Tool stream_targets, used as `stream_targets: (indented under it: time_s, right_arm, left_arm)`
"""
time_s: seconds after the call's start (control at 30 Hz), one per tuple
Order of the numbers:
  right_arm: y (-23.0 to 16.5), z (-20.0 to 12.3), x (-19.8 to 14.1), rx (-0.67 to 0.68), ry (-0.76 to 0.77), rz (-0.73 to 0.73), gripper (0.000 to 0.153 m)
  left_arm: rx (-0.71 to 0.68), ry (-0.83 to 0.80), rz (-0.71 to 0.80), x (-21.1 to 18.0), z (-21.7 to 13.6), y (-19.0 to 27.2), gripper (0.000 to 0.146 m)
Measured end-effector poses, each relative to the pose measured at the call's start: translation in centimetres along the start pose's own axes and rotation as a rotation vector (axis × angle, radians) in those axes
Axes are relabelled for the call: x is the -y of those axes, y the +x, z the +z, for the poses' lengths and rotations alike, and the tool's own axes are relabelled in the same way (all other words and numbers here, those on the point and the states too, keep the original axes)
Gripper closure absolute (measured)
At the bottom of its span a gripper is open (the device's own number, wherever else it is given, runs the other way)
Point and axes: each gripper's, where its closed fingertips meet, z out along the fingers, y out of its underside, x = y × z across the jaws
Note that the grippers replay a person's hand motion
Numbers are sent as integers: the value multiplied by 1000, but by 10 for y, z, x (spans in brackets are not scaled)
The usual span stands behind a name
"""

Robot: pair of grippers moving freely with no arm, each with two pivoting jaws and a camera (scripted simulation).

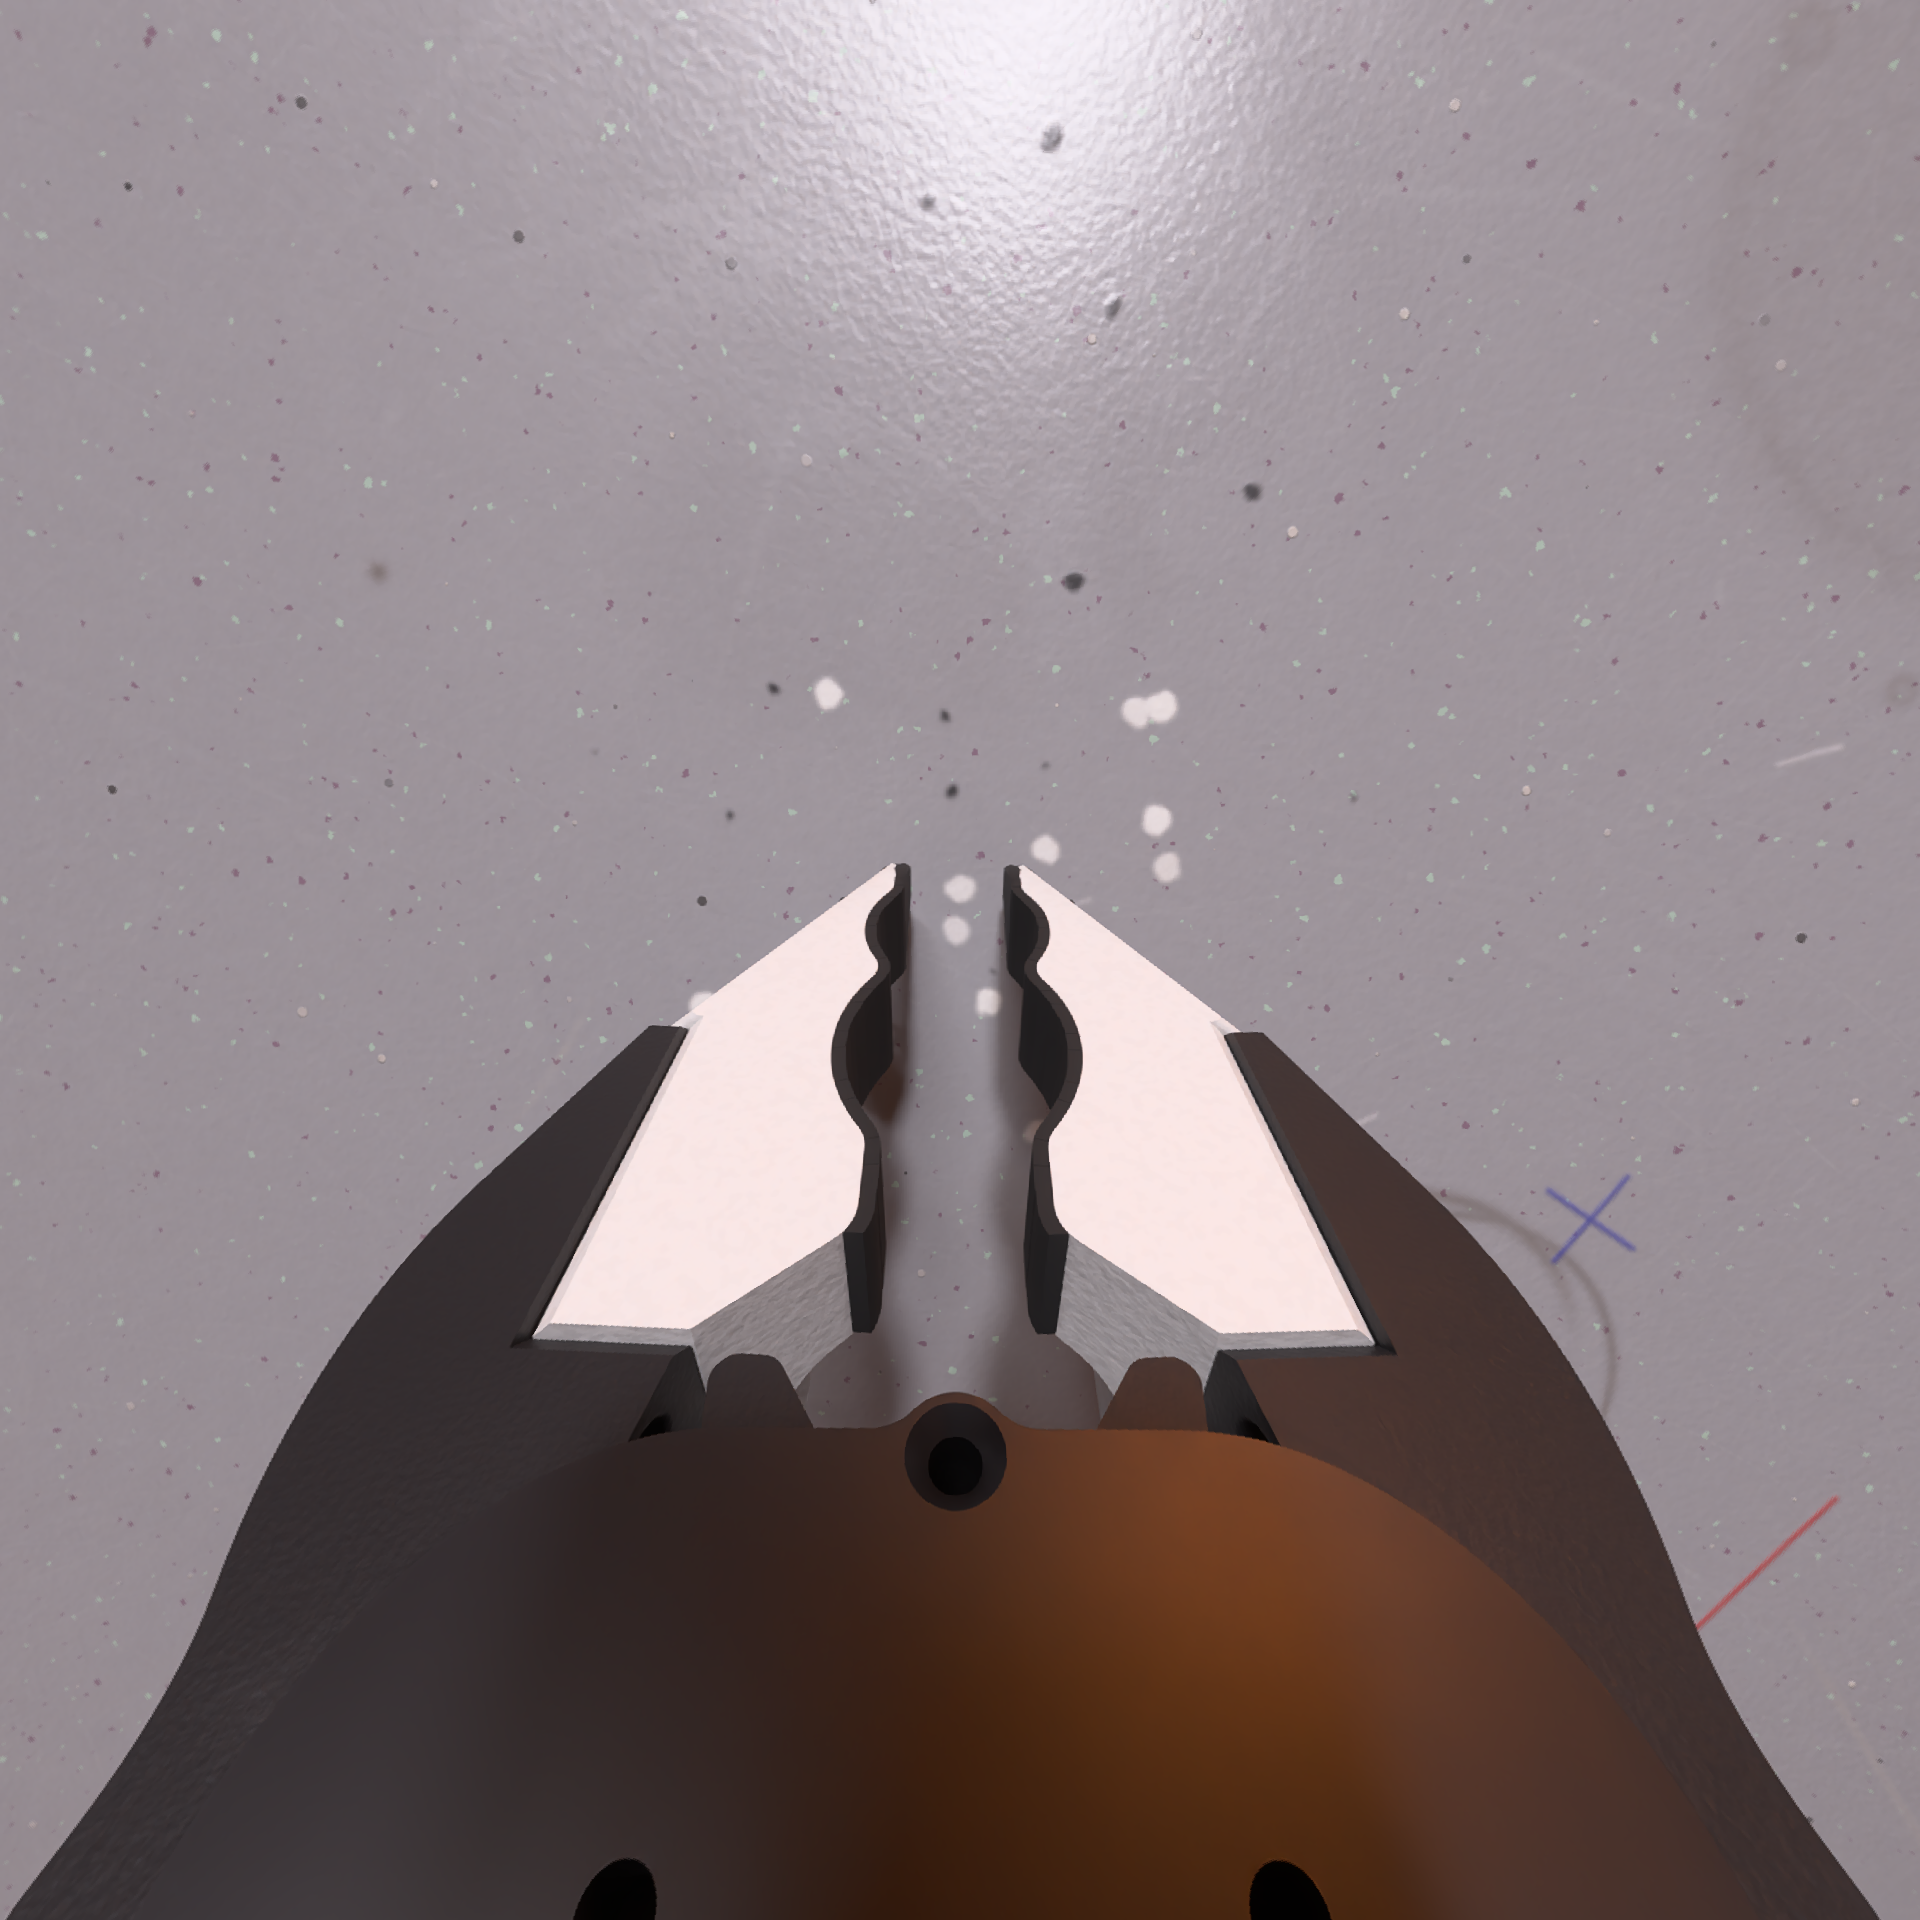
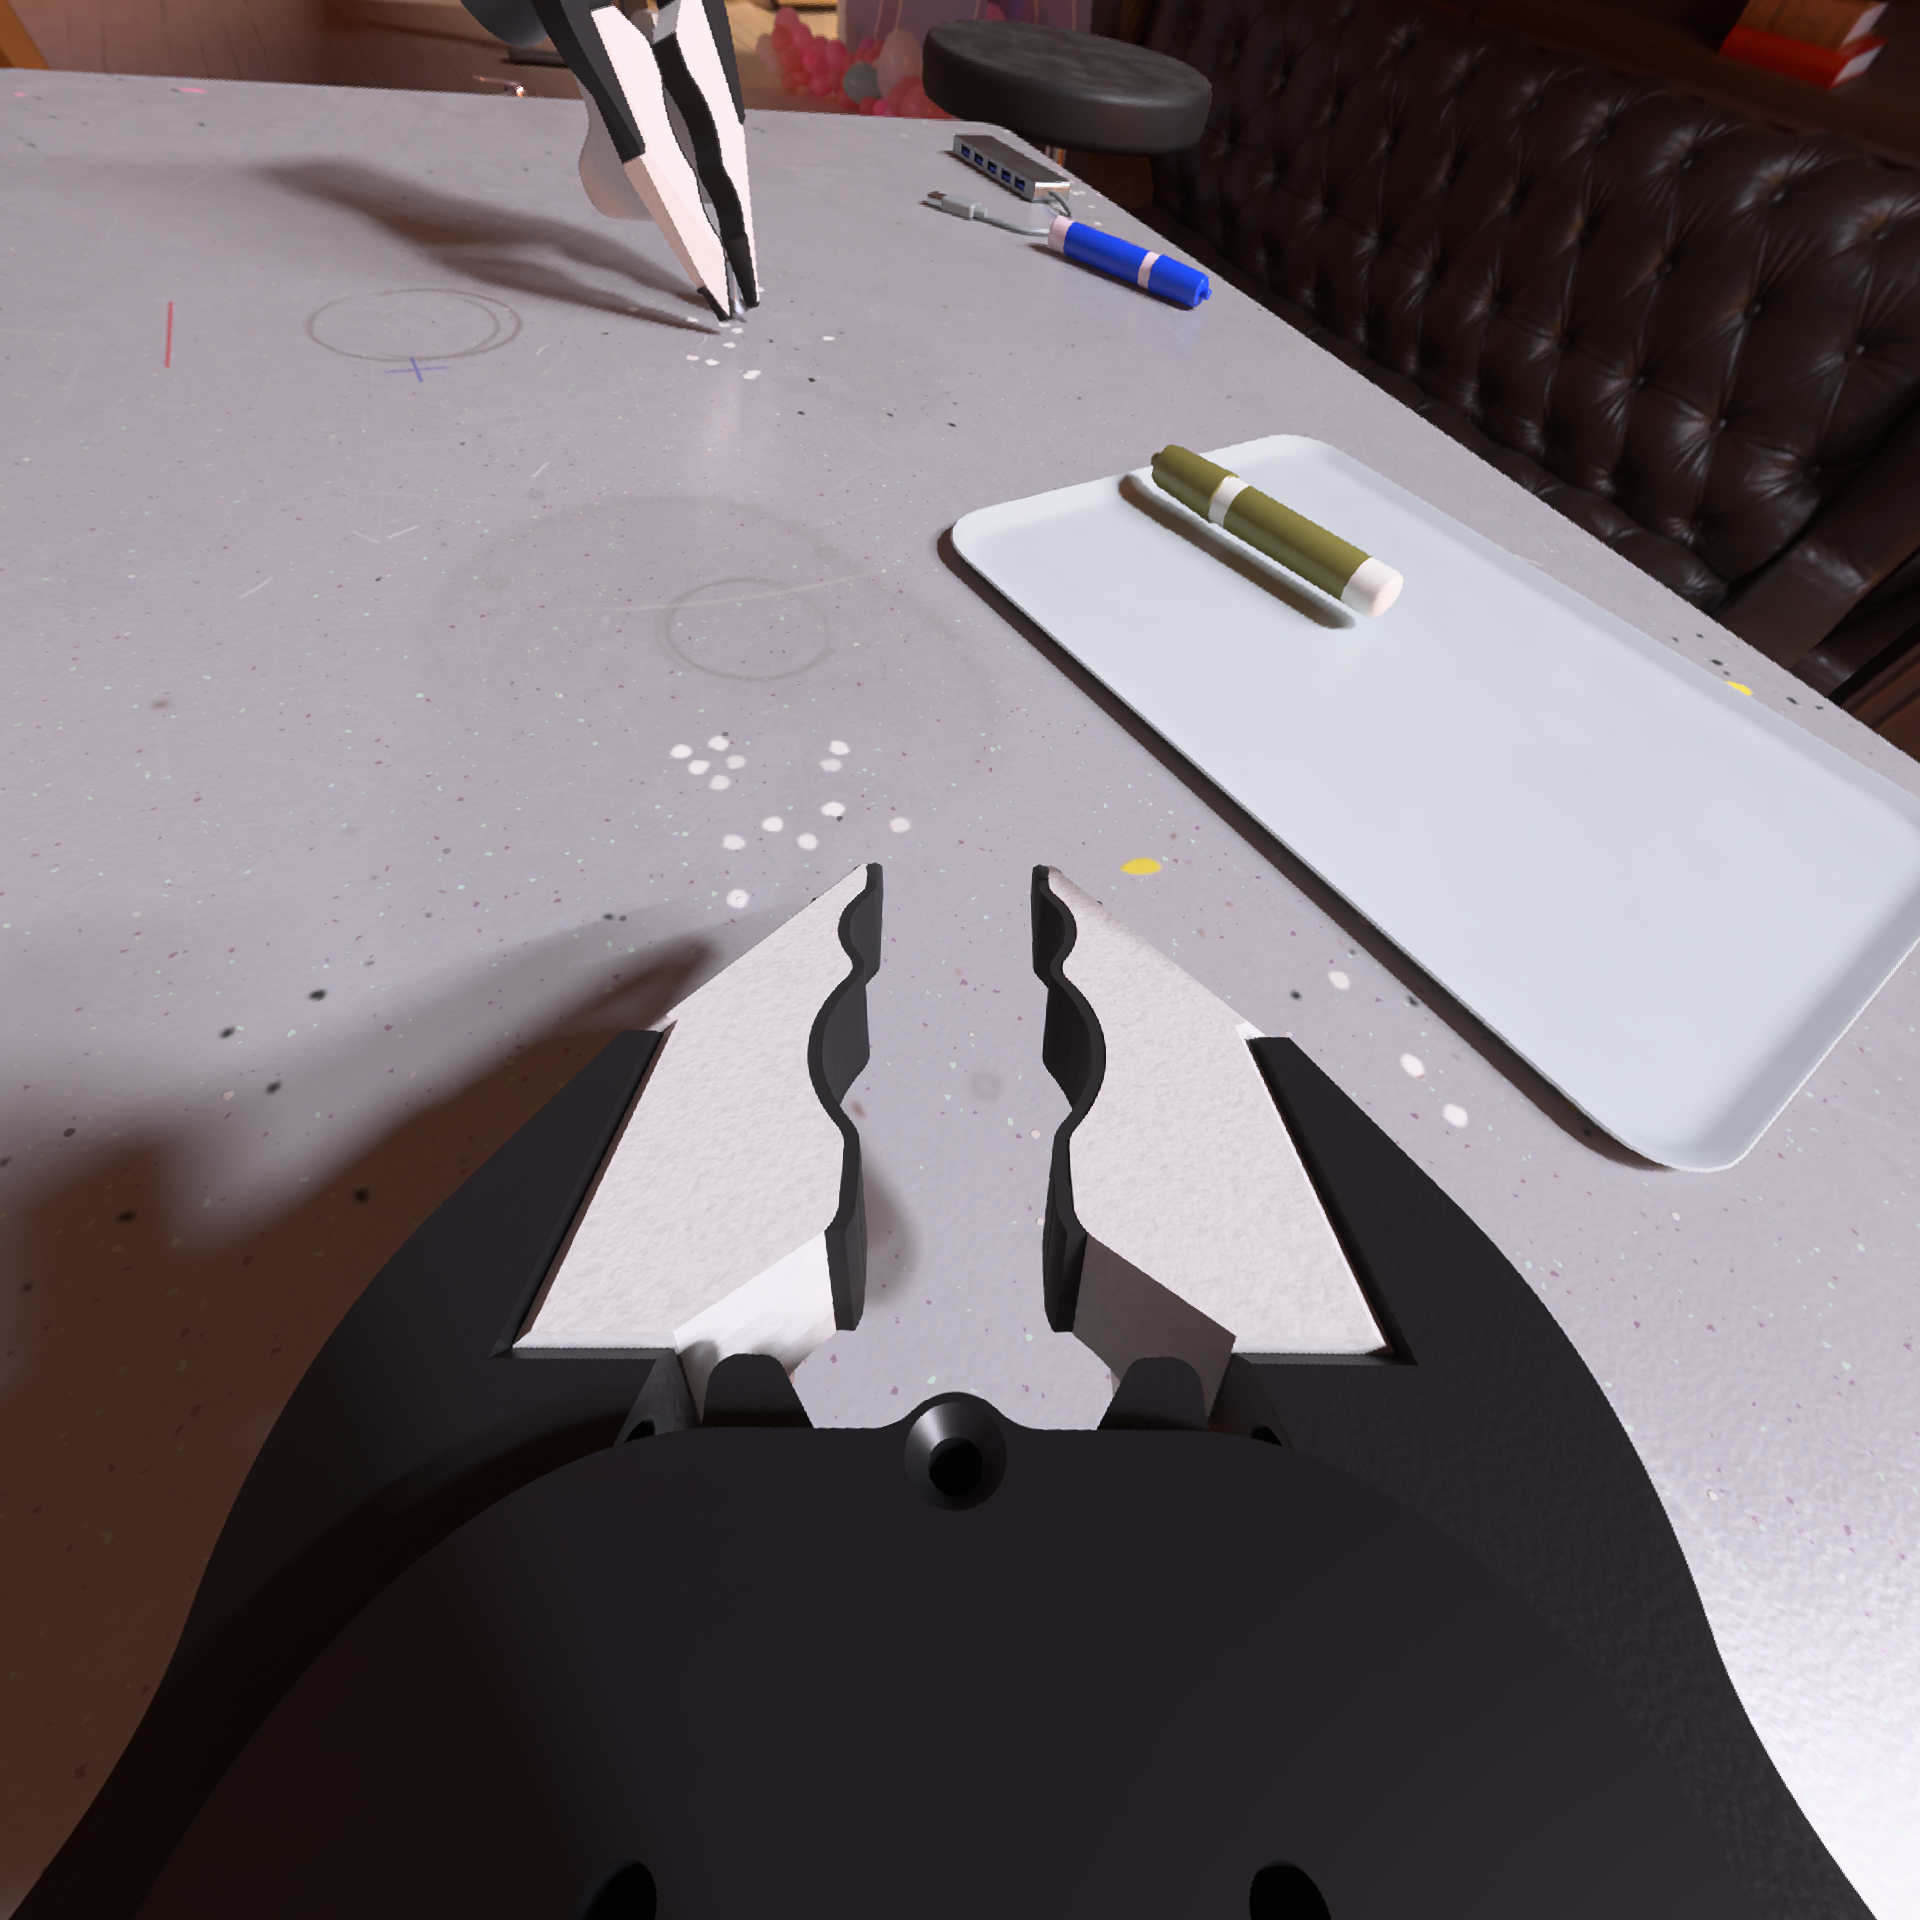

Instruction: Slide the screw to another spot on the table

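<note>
I cannot make out a screw in either view. My left gripper (image 1: pixel 957 883) points down at the speckled grey table (image 1: pixel 520 520), its jaws a narrow gap apart with only white paint dots showing between them. In the right wrist view the left gripper (image 2: pixel 732 303) stands at the far end of the table with its tips at the surface. My right gripper (image 2: pixel 956 883) is open and empty, low over the near part of the table (image 2: pixel 416 675).
A pale blue tray (image 2: pixel 1507 831) at the right holds an olive marker (image 2: pixel 1273 530). A blue marker (image 2: pixel 1127 260) and a grey USB hub (image 2: pixel 1003 161) lie at the far right edge. A dark stool (image 2: pixel 1065 78) and a leather sofa (image 2: pixel 1558 260) stand beyond the table.
</note>
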Motion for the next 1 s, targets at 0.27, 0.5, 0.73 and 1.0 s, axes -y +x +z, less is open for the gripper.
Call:
stream_targets:
  time_s: [0.27,0.5,0.73,1.0]
  right_arm:
    - [0,0,0,2,-3,3,124]
    - [0,1,-1,3,-5,2,124]
    - [-1,2,-2,6,-15,1,124]
    - [-1,1,-1,-3,-8,-10,125]
  left_arm:
    - [-28,-19,28,4,2,7,121]
    - [-100,-5,10,2,0,87,122]
    - [-100,39,127,7,1,173,115]
    - [-50,55,97,6,-23,134,106]
